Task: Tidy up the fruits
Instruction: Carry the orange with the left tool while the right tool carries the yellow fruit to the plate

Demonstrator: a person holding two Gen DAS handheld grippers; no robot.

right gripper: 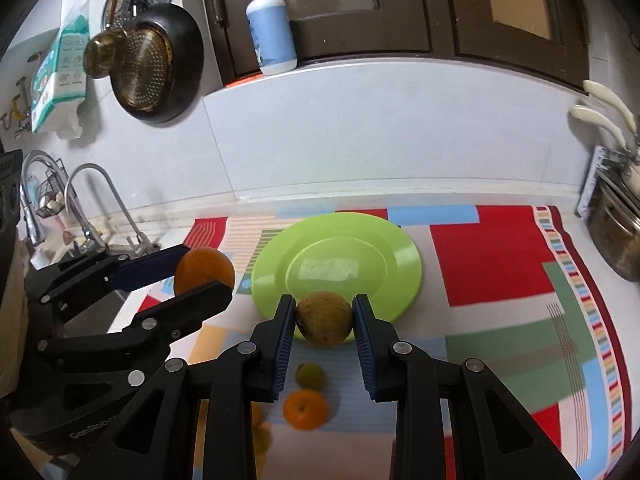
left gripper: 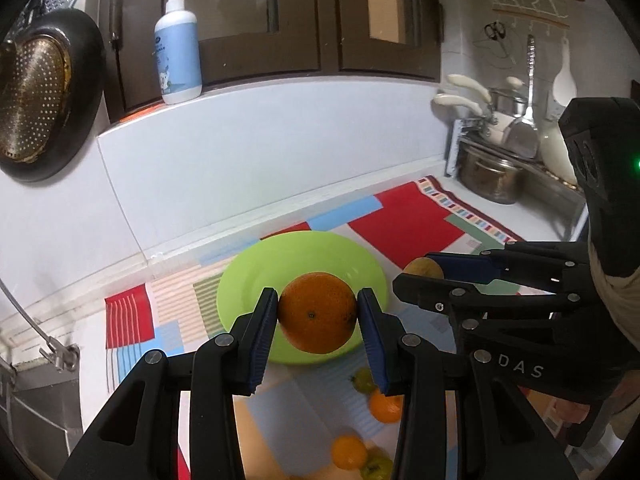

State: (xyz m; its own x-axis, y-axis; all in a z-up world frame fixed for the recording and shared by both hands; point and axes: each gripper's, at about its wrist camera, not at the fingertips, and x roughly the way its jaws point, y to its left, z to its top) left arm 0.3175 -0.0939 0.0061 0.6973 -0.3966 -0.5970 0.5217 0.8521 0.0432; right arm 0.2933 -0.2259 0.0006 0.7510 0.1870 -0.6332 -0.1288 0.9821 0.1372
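My left gripper [left gripper: 317,312] is shut on a large orange [left gripper: 317,313] and holds it above the near edge of an empty lime-green plate [left gripper: 248,276]. My right gripper [right gripper: 324,318] is shut on a brownish-yellow round fruit [right gripper: 325,319] above the near rim of the same plate [right gripper: 400,256]. Each gripper shows in the other's view: the right one [left gripper: 420,274] with its fruit [left gripper: 423,268], the left one [right gripper: 204,270] with the orange [right gripper: 204,268]. Small oranges [left gripper: 385,406] [right gripper: 306,408] and greenish fruits [left gripper: 363,378] [right gripper: 310,376] lie on the mat below.
A patchwork mat [right gripper: 500,264] covers the counter. A steel pot and dish rack [left gripper: 490,176] stand at the right, a sink with taps [right gripper: 86,216] at the left. A soap bottle [left gripper: 178,52] stands on the ledge; a pan with strainer [left gripper: 36,92] hangs on the wall.
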